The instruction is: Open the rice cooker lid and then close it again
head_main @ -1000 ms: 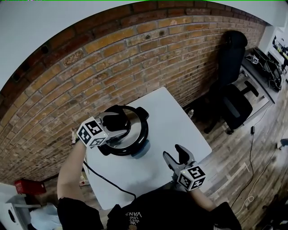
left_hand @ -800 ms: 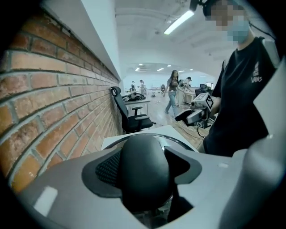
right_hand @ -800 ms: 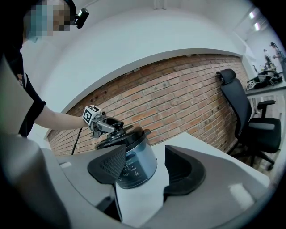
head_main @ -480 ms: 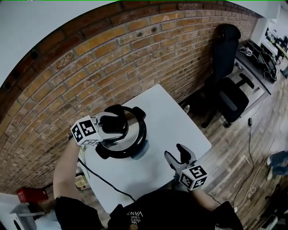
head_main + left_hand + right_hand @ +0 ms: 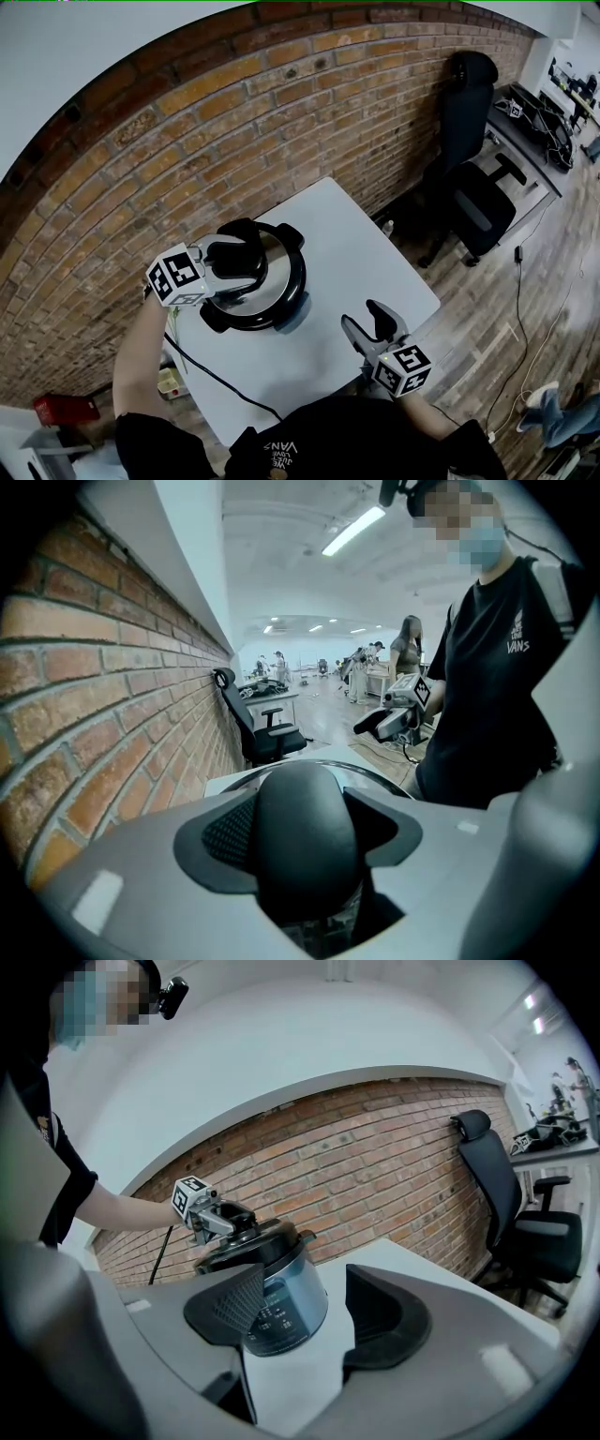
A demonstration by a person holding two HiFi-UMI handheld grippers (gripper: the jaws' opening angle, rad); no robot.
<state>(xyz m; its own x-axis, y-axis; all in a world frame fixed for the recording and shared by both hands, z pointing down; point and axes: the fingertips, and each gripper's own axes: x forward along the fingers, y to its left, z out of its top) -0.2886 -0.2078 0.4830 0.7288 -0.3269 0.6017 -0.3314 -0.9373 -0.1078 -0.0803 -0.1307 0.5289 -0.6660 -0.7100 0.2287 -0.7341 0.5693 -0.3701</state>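
Left tool clamped on the rice cooker's lid handle; right tool empty

The rice cooker stands on the white desk near the brick wall, with its lid lying down on the pot. In the left gripper view the rounded black handle fills the wide gap between the pads, which bear on both its sides. The right tool hangs over the desk's near side, well apart from the cooker, jaws wide with nothing between them

The rice cooker lid was polished metal rimmed in black plastic, its handle smooth, faintly glossy black plastic. The bench was smooth matt white, the wall rough brick, the floor wood.
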